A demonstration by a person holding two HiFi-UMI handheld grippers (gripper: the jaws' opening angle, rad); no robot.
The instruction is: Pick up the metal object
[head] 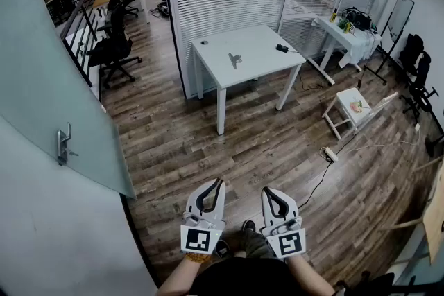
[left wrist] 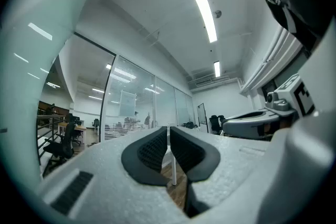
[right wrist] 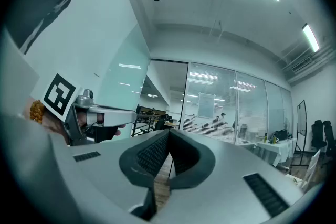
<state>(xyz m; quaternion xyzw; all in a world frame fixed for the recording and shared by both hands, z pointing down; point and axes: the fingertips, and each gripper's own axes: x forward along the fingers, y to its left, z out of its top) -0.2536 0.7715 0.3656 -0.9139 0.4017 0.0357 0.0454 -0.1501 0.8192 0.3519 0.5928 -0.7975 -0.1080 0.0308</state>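
Head view: the left gripper [head: 214,192] and right gripper [head: 272,199] sit side by side, low in front of the person, each with its jaws closed on nothing. Well beyond them, across a wooden floor [head: 208,142], the metal object [head: 235,59] lies on a white table [head: 260,69].

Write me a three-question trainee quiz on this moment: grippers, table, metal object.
1. True or false: the left gripper holds the metal object.
2. Where does the metal object lie? A) on the white table B) on the wood floor C) on an office chair
3. In a few words: how do the right gripper's jaws stand, and what is between them?

Key: 1 false, as both grippers are far from the table and the metal object lies on it untouched. 2 A. 3 Shut, with nothing between them.
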